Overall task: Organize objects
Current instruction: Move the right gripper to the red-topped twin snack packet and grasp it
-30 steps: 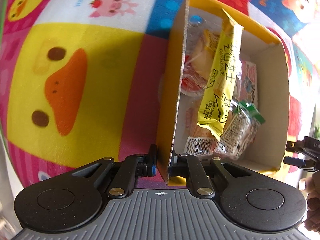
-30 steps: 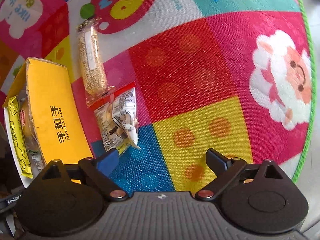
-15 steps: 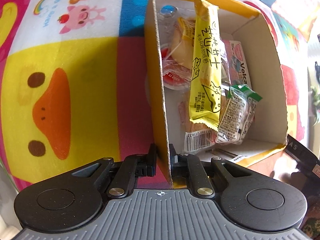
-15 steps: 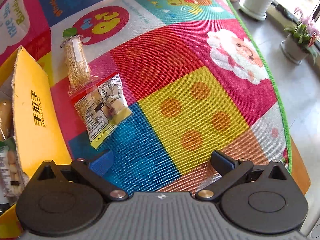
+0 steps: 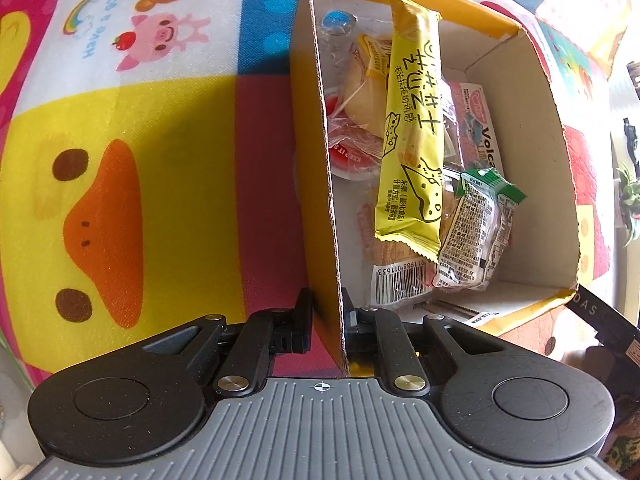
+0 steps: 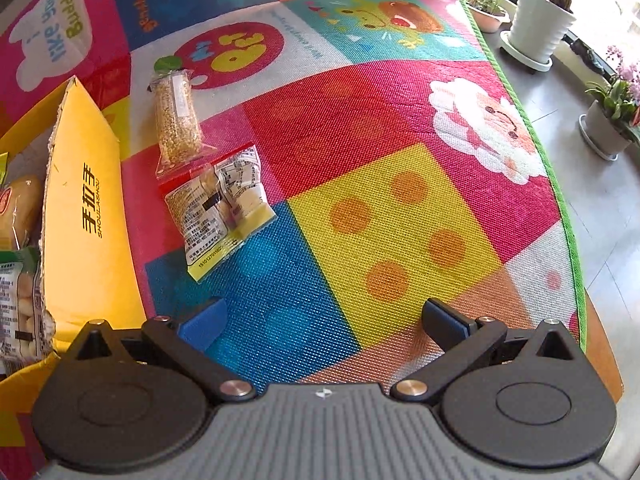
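A yellow cardboard box (image 5: 316, 184) stands on a colourful play mat, and my left gripper (image 5: 326, 316) is shut on its near left wall. Inside lie several snack packs, among them a long yellow cheese stick pack (image 5: 412, 136) and a green-topped clear pack (image 5: 476, 228). In the right wrist view the same box (image 6: 86, 216) is at the left edge. On the mat beside it lie a clear pack of sesame-coloured bar (image 6: 178, 120) and a clear pack with a red and yellow edge (image 6: 220, 208). My right gripper (image 6: 322, 316) hovers wide open over the blue and yellow squares, nothing between its fingers.
The mat's green edge (image 6: 560, 184) runs down the right, with grey floor beyond it. White plant pots (image 6: 540, 28) and a grey pot with flowers (image 6: 608, 132) stand on that floor. A black object (image 5: 608, 324) lies just past the box's near right corner.
My right gripper has swung away from the box and tilted up, so the mat's edge and the pots came into view; its jaws widened. The box turned slightly in the left wrist view.
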Available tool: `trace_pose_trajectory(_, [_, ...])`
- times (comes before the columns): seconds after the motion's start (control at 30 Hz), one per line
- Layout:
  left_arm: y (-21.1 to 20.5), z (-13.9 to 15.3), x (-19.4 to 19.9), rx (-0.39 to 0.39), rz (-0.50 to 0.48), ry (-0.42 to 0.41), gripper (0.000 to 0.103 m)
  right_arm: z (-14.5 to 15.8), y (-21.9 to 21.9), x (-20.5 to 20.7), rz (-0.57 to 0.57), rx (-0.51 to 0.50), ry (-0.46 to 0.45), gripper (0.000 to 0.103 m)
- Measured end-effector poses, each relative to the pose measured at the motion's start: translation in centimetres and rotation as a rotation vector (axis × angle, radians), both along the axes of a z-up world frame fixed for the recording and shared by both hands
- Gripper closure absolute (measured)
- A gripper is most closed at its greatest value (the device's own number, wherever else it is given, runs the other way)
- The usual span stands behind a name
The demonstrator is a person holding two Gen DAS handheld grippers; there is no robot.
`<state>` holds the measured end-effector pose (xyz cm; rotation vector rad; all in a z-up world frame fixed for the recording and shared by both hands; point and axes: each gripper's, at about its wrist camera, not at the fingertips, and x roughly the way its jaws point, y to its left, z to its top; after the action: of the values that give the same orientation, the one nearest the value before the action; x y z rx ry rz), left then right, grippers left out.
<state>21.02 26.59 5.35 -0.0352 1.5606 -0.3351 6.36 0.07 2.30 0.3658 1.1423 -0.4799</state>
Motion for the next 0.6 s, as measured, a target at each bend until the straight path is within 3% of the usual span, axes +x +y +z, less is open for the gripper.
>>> trace_pose_trajectory(0.33, [1.1,0.3,-1.5,0.001,0.069,-0.001,0.089,0.1,-1.5,2.8,0.188,0.124,0.195,0.000])
trace_pose_trajectory(0.4, [1.5,0.4,-1.6,0.002,0.089,0.006,0.089,0.8,-2.4,3.0,0.198,0.186,0.193,0.000])
trace_pose_trajectory(0.5, [1.8,0.6,-1.8,0.006,0.133,0.017,0.089,2.6,-4.0,3.5,0.179,0.202,0.154,0.002])
trace_pose_trajectory(0.6, [2.0,0.7,-2.1,0.015,0.195,0.023,0.090,4.1,-5.2,4.9,0.196,0.197,0.131,0.016])
